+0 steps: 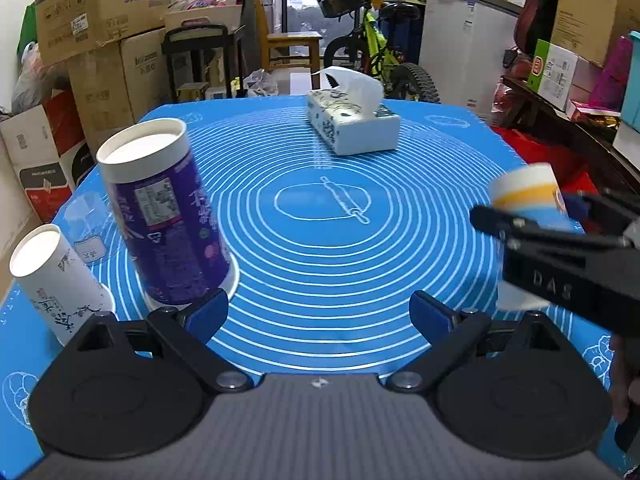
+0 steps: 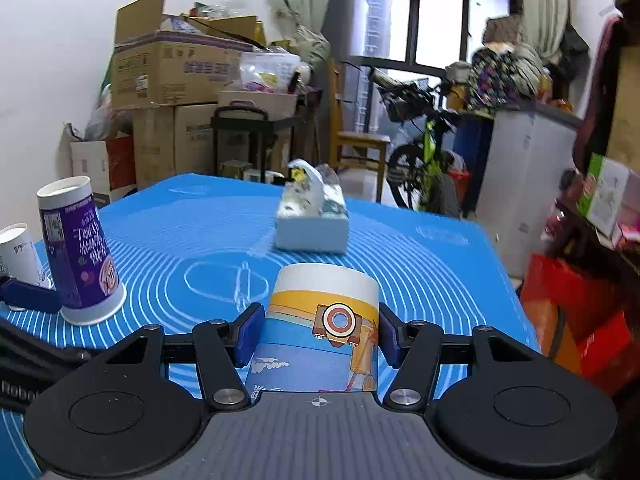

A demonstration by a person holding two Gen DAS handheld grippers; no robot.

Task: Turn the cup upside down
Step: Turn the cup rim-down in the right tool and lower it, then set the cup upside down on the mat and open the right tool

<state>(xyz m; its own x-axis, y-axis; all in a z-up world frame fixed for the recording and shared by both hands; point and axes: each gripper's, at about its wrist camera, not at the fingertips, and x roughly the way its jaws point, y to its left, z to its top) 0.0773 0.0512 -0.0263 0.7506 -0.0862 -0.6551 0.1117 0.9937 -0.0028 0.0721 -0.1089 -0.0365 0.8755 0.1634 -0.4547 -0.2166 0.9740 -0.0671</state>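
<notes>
Right gripper [image 2: 318,334]: we've got the jaws clamped on the cartoon cup [image 2: 320,328], blue pads [image 2: 249,332] pressed to both sides. Cup's base points away from us, so it reads as upside down in the grip.

Cartoon cup spot: at the right side of the mat [image 1: 320,240]. In the left view it's blurry, so we can't tell if its rim touches the mat or is just above it.

Left gripper [image 1: 320,316]: jaws wide apart, nothing between them, just hanging low over the near edge of the mat.

Purple cup [image 1: 168,216]: upside down on the mat, wide rim down, just ahead of our left finger.

White cup [image 1: 56,280]: also inverted, beside the purple one, nearer the left edge.

Tissue box [image 1: 352,124]: far side of the bench, a sheet sticking up.

Background: cardboard boxes [image 1: 104,4], a bike [image 1: 380,52].
</notes>
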